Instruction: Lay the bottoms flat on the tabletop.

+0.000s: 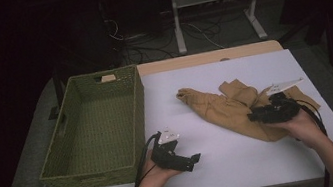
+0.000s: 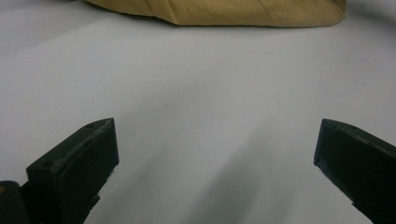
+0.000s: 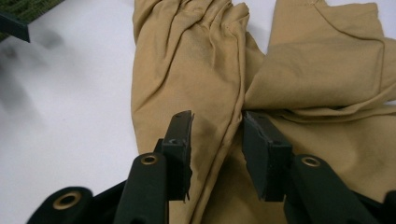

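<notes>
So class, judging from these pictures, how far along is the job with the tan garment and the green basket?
Nothing looks done yet: the green basket holds nothing and the tan garment lies crumpled on the white table. In hand: the right gripper is down on the garment, a fold of cloth between its part-closed jaws, not clearly pinched. The left gripper waits open over bare table. Left, probably: lifting the garment and getting it into the basket.

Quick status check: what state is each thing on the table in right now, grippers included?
Tan garment: crumpled, lying flat on the table, outside the basket.
Green woven basket: upright, empty.
Left gripper: jaws wide open over bare white table, holding nothing.
Right gripper: jaws partly closed astride a fold of the garment, pads not yet pressing it.
</notes>
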The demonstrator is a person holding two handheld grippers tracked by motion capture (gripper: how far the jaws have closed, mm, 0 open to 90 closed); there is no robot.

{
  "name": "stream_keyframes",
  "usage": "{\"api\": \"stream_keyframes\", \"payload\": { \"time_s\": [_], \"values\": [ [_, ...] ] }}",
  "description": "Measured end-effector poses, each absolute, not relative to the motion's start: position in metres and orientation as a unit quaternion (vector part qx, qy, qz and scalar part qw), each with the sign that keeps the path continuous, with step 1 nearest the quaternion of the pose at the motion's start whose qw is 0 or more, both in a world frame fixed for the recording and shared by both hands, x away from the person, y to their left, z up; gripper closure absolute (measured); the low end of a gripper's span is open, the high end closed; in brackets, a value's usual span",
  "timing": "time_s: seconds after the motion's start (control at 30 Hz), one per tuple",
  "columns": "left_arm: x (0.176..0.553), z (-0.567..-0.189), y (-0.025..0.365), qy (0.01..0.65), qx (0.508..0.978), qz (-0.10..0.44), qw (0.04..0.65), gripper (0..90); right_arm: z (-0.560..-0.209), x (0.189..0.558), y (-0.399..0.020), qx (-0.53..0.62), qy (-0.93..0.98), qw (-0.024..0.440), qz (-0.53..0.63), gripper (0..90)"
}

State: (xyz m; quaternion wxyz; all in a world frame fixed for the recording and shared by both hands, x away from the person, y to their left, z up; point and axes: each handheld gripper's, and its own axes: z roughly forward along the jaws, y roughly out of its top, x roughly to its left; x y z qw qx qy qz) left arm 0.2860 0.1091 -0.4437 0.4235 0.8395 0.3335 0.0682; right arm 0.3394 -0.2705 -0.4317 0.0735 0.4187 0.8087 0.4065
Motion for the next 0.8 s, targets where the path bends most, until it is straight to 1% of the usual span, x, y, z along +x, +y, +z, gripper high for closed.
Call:
{"api": "stream_keyframes", "payload": {
  "time_s": [0.27,0.5,0.8],
  "values": [
    [0.2865,-0.444,0.1093,0.334,0.839,0.069,0.423,0.2,-0.4362,0.3378,-0.27,0.415,0.815,0.066,0.399,68.5],
    [0.2866,-0.4438,0.1093,0.335,0.84,0.07,0.422,0.2,-0.4345,0.337,-0.2701,0.407,0.818,0.07,0.401,84.1],
    [0.2865,-0.4433,0.1093,0.334,0.84,0.07,0.422,0.3,-0.431,0.3363,-0.2685,0.402,0.815,0.073,0.41,85.7]
  ]
}}
